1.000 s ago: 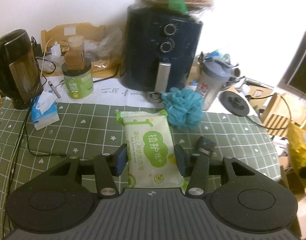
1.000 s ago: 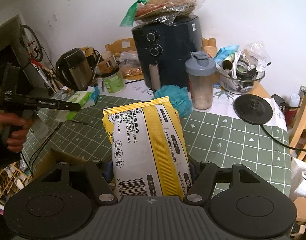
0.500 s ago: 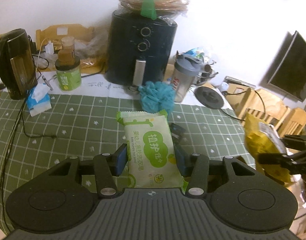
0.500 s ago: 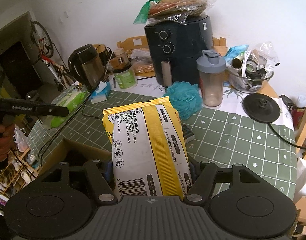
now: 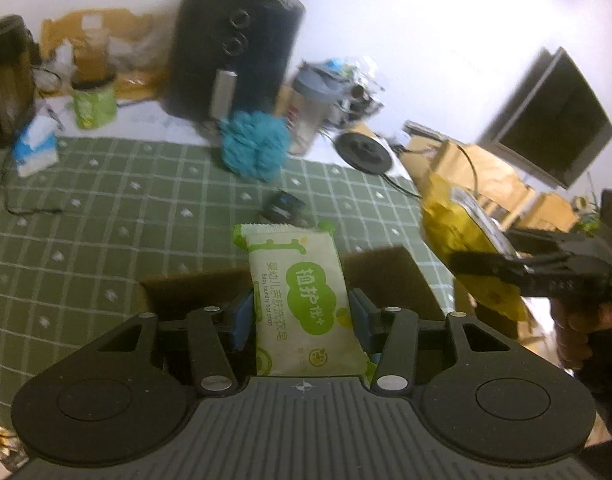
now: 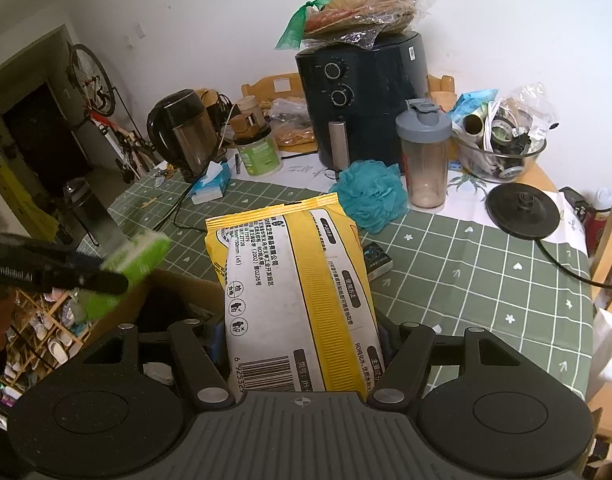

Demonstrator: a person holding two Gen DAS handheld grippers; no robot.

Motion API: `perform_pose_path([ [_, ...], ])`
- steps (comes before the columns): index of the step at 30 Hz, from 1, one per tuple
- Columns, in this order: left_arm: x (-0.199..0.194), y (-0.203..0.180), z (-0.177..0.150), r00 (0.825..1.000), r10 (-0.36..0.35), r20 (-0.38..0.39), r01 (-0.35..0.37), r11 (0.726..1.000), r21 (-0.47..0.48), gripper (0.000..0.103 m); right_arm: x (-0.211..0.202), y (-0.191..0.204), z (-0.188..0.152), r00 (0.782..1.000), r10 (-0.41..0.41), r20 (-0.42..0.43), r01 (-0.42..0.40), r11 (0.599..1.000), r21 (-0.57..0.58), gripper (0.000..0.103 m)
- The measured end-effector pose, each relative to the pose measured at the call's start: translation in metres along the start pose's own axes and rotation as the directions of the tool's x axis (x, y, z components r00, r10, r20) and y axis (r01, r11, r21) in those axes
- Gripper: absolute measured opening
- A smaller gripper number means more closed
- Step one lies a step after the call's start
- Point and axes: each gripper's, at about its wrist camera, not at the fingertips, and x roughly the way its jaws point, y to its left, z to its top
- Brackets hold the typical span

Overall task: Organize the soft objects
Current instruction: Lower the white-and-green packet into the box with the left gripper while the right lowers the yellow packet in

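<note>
My left gripper (image 5: 301,312) is shut on a green and white soap packet (image 5: 301,280), gripped by its sides between the blue pads. Brown flaps of an open cardboard box (image 5: 390,276) show just beneath it. My right gripper (image 6: 301,340) is shut on a tall yellow and white pack (image 6: 293,280), held upright near the box (image 6: 173,292). The right wrist view shows the left gripper (image 6: 85,276) with the green packet (image 6: 139,254) at the left. The left wrist view shows the yellow pack (image 5: 462,240) at the right. A teal bath pouf (image 6: 372,194) lies on the green checked tablecloth (image 6: 486,280).
Behind the pouf stand a dark air fryer (image 6: 362,100) and a grey-lidded shaker bottle (image 6: 426,156). A kettle (image 6: 181,132), a tissue pack (image 6: 211,184) and a green tub (image 6: 259,152) sit at the back left. A small black box (image 6: 376,266) and a round kettle base (image 6: 524,210) lie on the cloth.
The left gripper has drawn back from the table and swung right with the soap packet; box flaps and the right gripper have come into its view. The right gripper has shifted only slightly.
</note>
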Motion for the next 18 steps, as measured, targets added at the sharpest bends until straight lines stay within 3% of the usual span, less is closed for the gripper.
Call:
perform_pose_path([
  [1,0.000,-0.002,-0.003,1.000,-0.003,0.004,0.003,1.000,0.001,0.049,-0.001,0.001,-0.001,1.000,0.001,0.001,-0.001,1.000,0.002,0.069],
  [3,0.001,-0.008,-0.008,1.000,0.007,0.012,-0.007,1.000,0.009,0.064,-0.003,0.001,-0.004,1.000,0.002,0.001,-0.002,1.000,0.004,0.069],
  [5,0.000,-0.013,-0.011,1.000,0.026,0.017,-0.026,0.999,0.023,0.070,-0.005,0.003,-0.006,1.000,0.002,-0.001,-0.002,1.000,0.008,0.069],
  [18,-0.014,-0.023,-0.031,0.988,0.146,0.038,-0.147,0.989,-0.001,0.070,-0.004,0.014,-0.022,0.999,0.047,-0.028,-0.044,0.996,0.076,0.069],
])
